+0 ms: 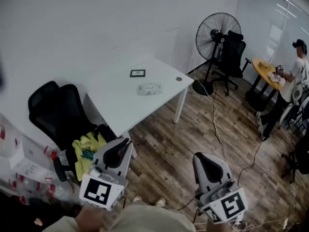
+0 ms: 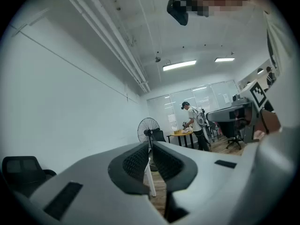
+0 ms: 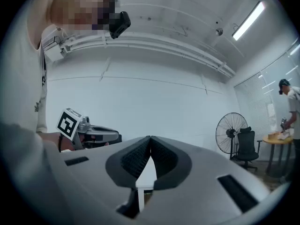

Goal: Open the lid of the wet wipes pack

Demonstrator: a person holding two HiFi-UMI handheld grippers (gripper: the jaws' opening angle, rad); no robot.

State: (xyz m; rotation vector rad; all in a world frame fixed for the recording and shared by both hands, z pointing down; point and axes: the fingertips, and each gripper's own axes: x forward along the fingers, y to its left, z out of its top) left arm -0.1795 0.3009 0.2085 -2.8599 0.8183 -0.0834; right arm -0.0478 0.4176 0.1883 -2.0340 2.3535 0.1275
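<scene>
The wet wipes pack (image 1: 149, 88) lies flat on the white table (image 1: 116, 103) across the room, its lid down. Both grippers are held low in front of the person, well short of the table. My left gripper (image 1: 127, 142) has its jaw tips meeting with nothing between them; in the left gripper view (image 2: 150, 143) it points level towards the fan. My right gripper (image 1: 197, 156) is likewise shut and empty, and in the right gripper view (image 3: 150, 137) it faces the white table (image 3: 146, 172). The pack shows in neither gripper view.
A small black frame (image 1: 137, 73) and a round disc (image 1: 178, 79) also lie on the table. A black office chair (image 1: 53, 112) with yellow cloth (image 1: 89, 146) stands at its left. A fan (image 1: 217, 33), another chair (image 1: 232, 57), a floor cable (image 1: 215, 122) and a person (image 1: 294, 76) at a round table are at the right.
</scene>
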